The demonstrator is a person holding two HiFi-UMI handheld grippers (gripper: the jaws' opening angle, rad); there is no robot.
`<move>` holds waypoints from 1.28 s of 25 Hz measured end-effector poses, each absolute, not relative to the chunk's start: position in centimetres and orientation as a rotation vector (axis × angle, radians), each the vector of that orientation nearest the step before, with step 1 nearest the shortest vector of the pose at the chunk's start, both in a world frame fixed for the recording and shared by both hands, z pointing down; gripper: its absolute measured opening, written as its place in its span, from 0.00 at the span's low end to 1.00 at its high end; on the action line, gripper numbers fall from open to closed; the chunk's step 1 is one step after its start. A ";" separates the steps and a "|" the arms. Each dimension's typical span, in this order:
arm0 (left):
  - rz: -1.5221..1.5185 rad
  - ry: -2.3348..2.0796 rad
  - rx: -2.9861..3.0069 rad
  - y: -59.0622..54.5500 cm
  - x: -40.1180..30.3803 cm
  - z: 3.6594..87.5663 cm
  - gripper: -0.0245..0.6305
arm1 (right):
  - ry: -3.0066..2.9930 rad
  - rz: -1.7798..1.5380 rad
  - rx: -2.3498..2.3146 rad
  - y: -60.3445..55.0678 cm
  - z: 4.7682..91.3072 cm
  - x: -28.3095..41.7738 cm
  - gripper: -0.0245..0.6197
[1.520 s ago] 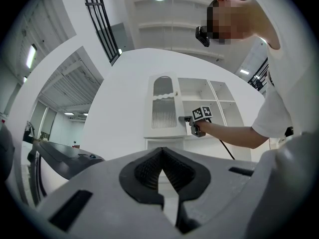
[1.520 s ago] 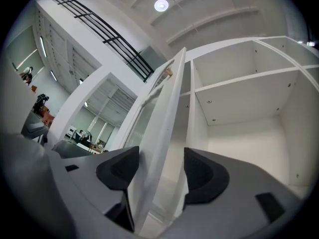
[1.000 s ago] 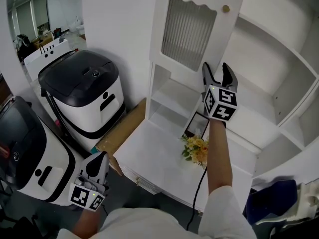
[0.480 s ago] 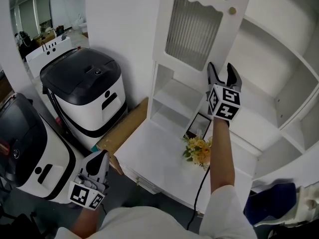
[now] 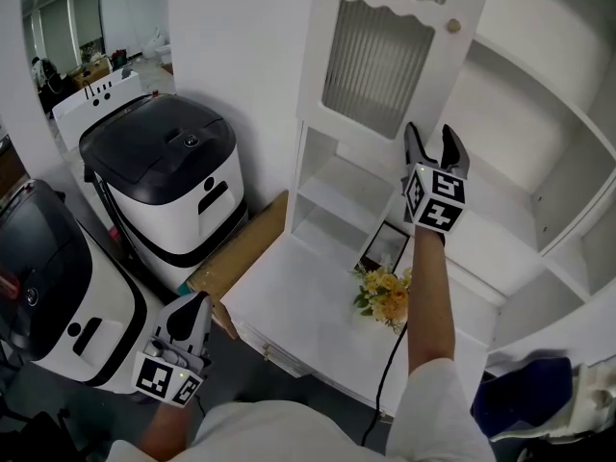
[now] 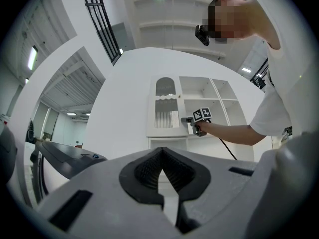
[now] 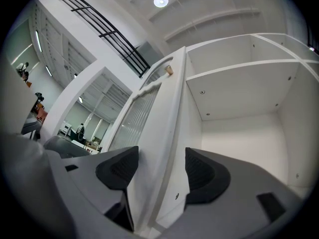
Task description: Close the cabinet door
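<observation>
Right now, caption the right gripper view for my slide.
Right gripper straddling the edge of the open cabinet door, with white shelves to its right.

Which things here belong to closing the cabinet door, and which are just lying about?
In the job: cabinet door, right tool gripping its edge, cabinet.
Lying about: yellow flowers, small frame, black-lidded machine, cardboard, idle left tool.

And the cabinet door (image 5: 375,56) stands out left of the shelves (image 5: 539,133); flowers (image 5: 385,295) on the counter (image 5: 289,306) below, frame (image 5: 387,246) just behind, appliance (image 5: 164,181) off left.
</observation>
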State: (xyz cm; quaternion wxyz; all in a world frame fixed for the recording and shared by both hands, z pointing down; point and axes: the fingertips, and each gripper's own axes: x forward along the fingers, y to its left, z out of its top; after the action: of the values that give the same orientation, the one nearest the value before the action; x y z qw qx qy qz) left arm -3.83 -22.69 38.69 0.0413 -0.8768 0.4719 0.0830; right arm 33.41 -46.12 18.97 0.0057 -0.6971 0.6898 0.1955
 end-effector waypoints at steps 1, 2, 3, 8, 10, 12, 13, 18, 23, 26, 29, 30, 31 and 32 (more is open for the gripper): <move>0.254 1.445 -2.684 -22.7 -3.8 38.7 0.05 | 2.157 0.615 -2.183 -46.2 18.9 33.5 0.47; 0.253 1.447 -2.683 -22.7 -3.8 38.6 0.05 | 2.154 0.616 -2.183 -46.2 18.9 33.5 0.47; 0.251 1.451 -2.683 -22.7 -3.9 38.7 0.05 | 2.151 0.616 -2.184 -46.3 18.9 33.6 0.47; 0.240 1.470 -2.679 -22.6 -4.2 39.0 0.05 | 2.147 0.608 -2.193 -46.8 19.0 33.9 0.47; 0.239 1.468 -2.675 -22.6 -4.2 38.9 0.05 | 2.137 0.602 -2.196 -47.0 19.0 34.1 0.47; 0.239 1.466 -2.675 -22.5 -4.3 38.8 0.05 | 2.127 0.598 -2.202 -47.1 19.1 34.3 0.47; 0.239 1.468 -2.675 -22.5 -4.4 38.9 0.05 | 2.125 0.596 -2.204 -47.1 19.1 34.3 0.47; 0.241 1.477 -2.672 -22.4 -4.7 38.9 0.05 | 2.133 0.629 -2.223 -47.3 19.0 34.2 0.47; 0.247 1.460 -2.680 -22.2 -4.6 38.8 0.05 | 2.122 0.632 -2.235 -47.2 19.1 34.2 0.47; 0.249 1.456 -2.683 -22.0 -4.8 38.8 0.05 | 2.117 0.634 -2.258 -47.2 19.3 34.0 0.45; 0.255 1.448 -2.687 -21.7 -5.1 38.7 0.05 | 2.137 0.640 -2.300 -46.9 20.1 33.4 0.34; 0.257 1.444 -2.688 -21.5 -5.2 38.6 0.05 | 2.144 0.637 -2.307 -46.7 20.4 33.2 0.31; 0.258 1.441 -2.690 -21.4 -5.4 38.6 0.05 | 2.150 0.634 -2.309 -46.4 20.9 33.0 0.28; 0.258 1.438 -2.694 -21.3 -5.5 38.7 0.05 | 2.155 0.628 -2.307 -45.9 21.3 32.9 0.27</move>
State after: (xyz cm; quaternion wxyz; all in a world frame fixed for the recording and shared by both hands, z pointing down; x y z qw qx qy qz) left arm -5.49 -21.30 38.68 0.0387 -0.8784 0.4688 0.0843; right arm 32.92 -45.93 21.30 -0.0384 -0.7162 0.6690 0.1951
